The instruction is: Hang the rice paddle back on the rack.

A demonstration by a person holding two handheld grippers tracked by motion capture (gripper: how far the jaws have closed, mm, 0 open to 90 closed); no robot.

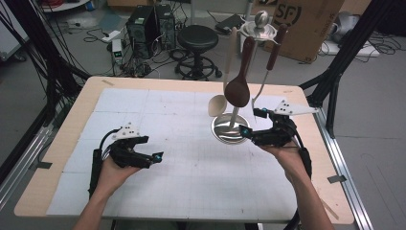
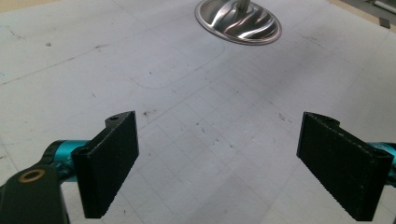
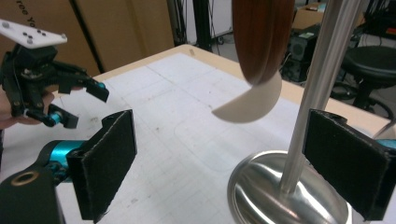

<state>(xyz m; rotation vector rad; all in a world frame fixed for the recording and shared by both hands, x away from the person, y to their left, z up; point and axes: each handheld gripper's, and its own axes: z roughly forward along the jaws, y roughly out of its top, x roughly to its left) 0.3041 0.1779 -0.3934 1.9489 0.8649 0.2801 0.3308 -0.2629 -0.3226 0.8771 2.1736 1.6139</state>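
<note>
A steel utensil stand rises from a round base (image 1: 221, 130) on the white mat, right of centre. From its top hang a cream spoon (image 1: 218, 104), a dark brown wooden spoon (image 1: 238, 91) and a brown-handled metal utensil (image 1: 269, 67). My right gripper (image 1: 249, 122) sits low at the base's right edge, jaws wide apart. In the right gripper view, the right gripper (image 3: 219, 158) faces the pole (image 3: 317, 88), which stands just inside one jaw, untouched; both spoon bowls (image 3: 261, 42) hang above. My left gripper (image 1: 152, 149) rests open over bare mat at the left, also seen as the left gripper (image 2: 217, 154) with the base (image 2: 238, 23) far ahead.
Wooden table edges (image 1: 72, 115) border the white mat. Behind the table stand a black stool (image 1: 197, 40), computer towers (image 1: 148, 26) and a cardboard box (image 1: 306, 24). Black frame posts (image 1: 335, 81) rise at the right, and cables hang at the left.
</note>
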